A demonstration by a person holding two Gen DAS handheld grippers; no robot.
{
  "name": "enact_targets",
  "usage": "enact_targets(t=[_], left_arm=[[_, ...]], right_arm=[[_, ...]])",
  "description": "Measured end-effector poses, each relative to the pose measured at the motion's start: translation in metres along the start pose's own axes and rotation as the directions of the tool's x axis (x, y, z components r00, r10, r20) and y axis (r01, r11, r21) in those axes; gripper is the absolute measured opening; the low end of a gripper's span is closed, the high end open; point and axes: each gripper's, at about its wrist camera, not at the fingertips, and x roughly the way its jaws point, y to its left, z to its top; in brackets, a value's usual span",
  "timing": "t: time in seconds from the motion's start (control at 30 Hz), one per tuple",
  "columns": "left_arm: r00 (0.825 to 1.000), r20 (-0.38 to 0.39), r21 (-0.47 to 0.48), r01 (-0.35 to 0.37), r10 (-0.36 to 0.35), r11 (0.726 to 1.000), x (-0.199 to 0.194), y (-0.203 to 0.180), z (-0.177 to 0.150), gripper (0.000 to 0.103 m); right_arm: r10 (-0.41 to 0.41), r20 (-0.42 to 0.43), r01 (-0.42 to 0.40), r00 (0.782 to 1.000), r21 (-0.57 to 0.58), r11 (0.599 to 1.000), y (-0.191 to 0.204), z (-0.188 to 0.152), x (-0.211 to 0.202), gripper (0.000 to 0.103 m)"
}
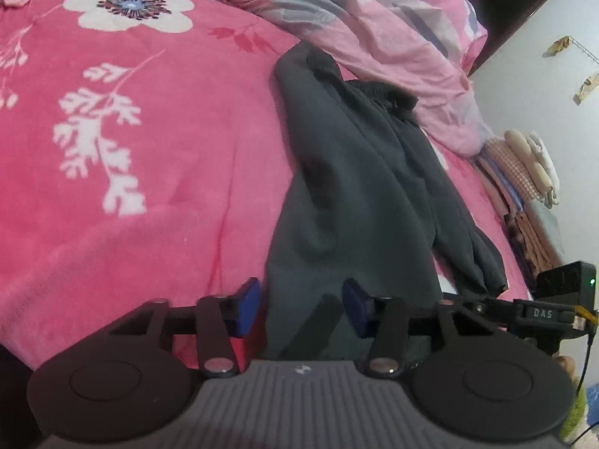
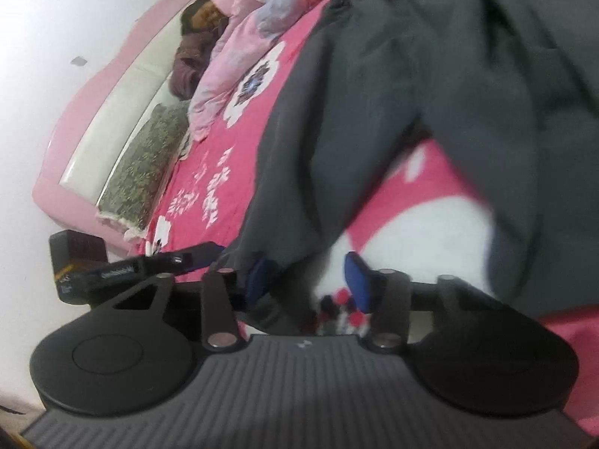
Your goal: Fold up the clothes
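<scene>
Spread blue-padded jaws of the left gripper (image 1: 301, 308) straddle a leg hem of the dark grey fleece trousers (image 1: 348, 187) lying on the pink floral bedspread (image 1: 131, 172). The right gripper (image 2: 310, 280), equally spread, should take the neighbouring hem edge before both close and lift together.

Pink flowered bed cover (image 1: 149, 187) under a rumpled pale pink quilt (image 1: 374, 30). Pink headboard (image 2: 112, 86) against a white wall (image 2: 56, 18). Folded linens (image 1: 524, 172) stacked beside the bed.

Left claw (image 1: 301, 307), right claw (image 2: 312, 280) agape
</scene>
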Motion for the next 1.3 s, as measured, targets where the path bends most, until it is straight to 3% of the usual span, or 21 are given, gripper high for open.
enact_targets(t=[0.03,0.13,0.37,0.57,0.67,0.7,0.77,0.83,0.9,0.97,1.0,1.07,1.13,1.17,1.3], left_arm=[[1.0,0.004,-0.001,-0.005,0.005,1.0,0.001,0.001,-0.002,0.019],[0.999,0.028,-0.019,-0.016,0.016,1.0,-0.001,0.009,-0.008,0.005],[0.995,0.097,-0.119,0.024,-0.013,0.993,-0.022,0.038,-0.012,0.004],[0.985,0.173,-0.229,0.049,-0.009,0.972,-0.041,0.063,-0.016,0.002],[0.98,0.2,-0.246,0.07,-0.02,0.967,-0.049,0.07,-0.014,0.003],[0.98,0.198,-0.238,0.075,-0.027,0.968,-0.049,0.069,-0.013,0.004],[0.984,0.174,-0.214,0.085,-0.048,0.973,-0.044,0.064,-0.01,0.016],[0.987,0.152,-0.181,0.083,-0.056,0.98,-0.036,0.056,-0.006,0.049],[0.99,0.139,-0.134,0.058,-0.039,0.989,-0.026,0.043,0.0,0.055],[0.991,0.129,-0.077,-0.007,0.016,0.997,-0.011,0.029,0.007,0.054],[0.991,0.126,-0.045,-0.047,0.052,0.998,-0.003,0.022,0.011,0.051],[0.983,0.136,0.023,-0.13,0.125,0.991,0.008,0.009,0.015,0.033],[0.975,0.132,0.058,-0.185,0.176,0.981,0.016,-0.001,0.017,0.001],[0.973,0.127,0.063,-0.2,0.19,0.978,0.019,-0.004,0.017,0.001],[0.944,0.246,0.035,-0.235,0.219,0.971,-0.012,-0.01,0.007,0.0]], right_arm=[[0.009,-0.002,-0.009,1.0,-0.01,1.0,0.004,0.001,0.001,0.012],[0.044,0.005,-0.043,0.999,-0.064,0.997,0.025,0.001,0.006,0.003],[0.158,-0.002,-0.156,0.987,-0.174,0.972,0.082,0.023,0.03,0.002],[0.18,-0.048,-0.185,0.983,-0.13,0.974,0.092,0.031,0.062,0.004],[0.17,-0.041,-0.173,0.985,-0.065,0.983,0.077,0.026,0.056,0.006],[0.166,-0.029,-0.167,0.986,-0.04,0.985,0.07,0.023,0.05,0.007],[0.147,0.013,-0.147,0.989,0.001,0.989,0.055,0.017,0.032,0.008],[0.112,0.065,-0.115,0.992,0.048,0.992,0.039,0.012,0.013,0.018],[0.047,0.124,-0.06,0.991,0.098,0.993,0.02,0.01,-0.004,0.026],[-0.026,0.179,0.0,0.983,0.144,0.99,0.003,0.01,-0.02,0.027],[-0.046,0.2,0.016,0.979,0.151,0.988,-0.003,0.011,-0.026,0.027],[-0.084,0.234,0.048,0.969,0.152,0.987,-0.009,0.015,-0.034,0.027],[-0.103,0.254,0.07,0.962,0.137,0.988,-0.009,0.019,-0.038,0.027],[-0.102,0.256,0.07,0.961,0.131,0.989,-0.009,0.021,-0.039,0.027],[-0.121,0.253,0.099,0.96,0.095,0.99,-0.01,0.029,-0.045,0.027]])
